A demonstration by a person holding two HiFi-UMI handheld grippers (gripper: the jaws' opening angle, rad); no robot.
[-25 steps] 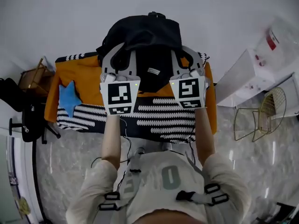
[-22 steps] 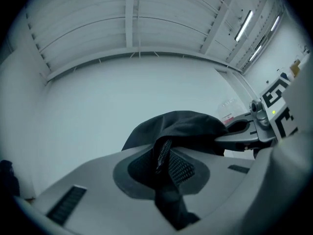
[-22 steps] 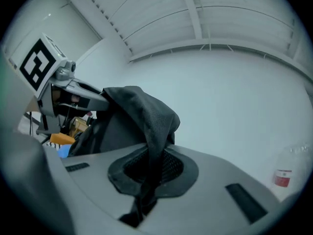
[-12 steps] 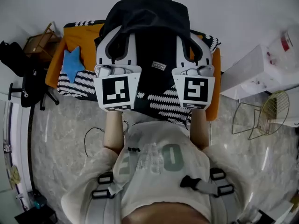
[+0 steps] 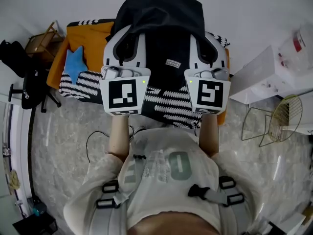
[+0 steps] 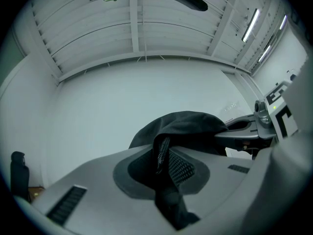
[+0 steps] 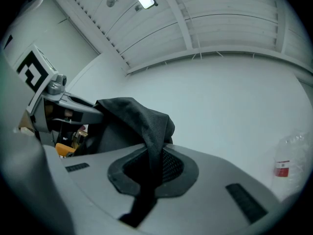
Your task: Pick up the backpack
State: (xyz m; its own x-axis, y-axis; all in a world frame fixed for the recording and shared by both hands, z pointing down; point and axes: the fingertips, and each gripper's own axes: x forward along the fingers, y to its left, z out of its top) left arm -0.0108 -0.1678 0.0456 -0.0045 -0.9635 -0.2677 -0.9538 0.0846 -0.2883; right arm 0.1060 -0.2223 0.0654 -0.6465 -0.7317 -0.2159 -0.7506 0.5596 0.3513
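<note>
Both grippers hold the black backpack [image 5: 161, 28] up in front of me, over the orange and striped cloth [image 5: 90, 33]. In the head view my left gripper [image 5: 128, 42] grips the bag's left side and my right gripper [image 5: 205, 44] its right side. The left gripper view shows the left gripper [image 6: 164, 168] shut on a fold of black fabric with a zipper, the bag [image 6: 188, 129] bulging beyond it. In the right gripper view the right gripper [image 7: 149, 168] pinches a black fabric fold, and the backpack [image 7: 129, 121] hangs to the left.
A blue star cushion [image 5: 74, 65] lies on the cloth at the left. A black chair [image 5: 27, 89] and a wooden stool [image 5: 41, 40] stand further left. A white cabinet [image 5: 266, 75] and a wire basket [image 5: 276, 121] are at the right. A red-labelled bottle [image 7: 282, 166] sits far right.
Both grippers have carried the backpack toward me, from over the middle of the cloth to over its near edge. Both grips are unchanged.
</note>
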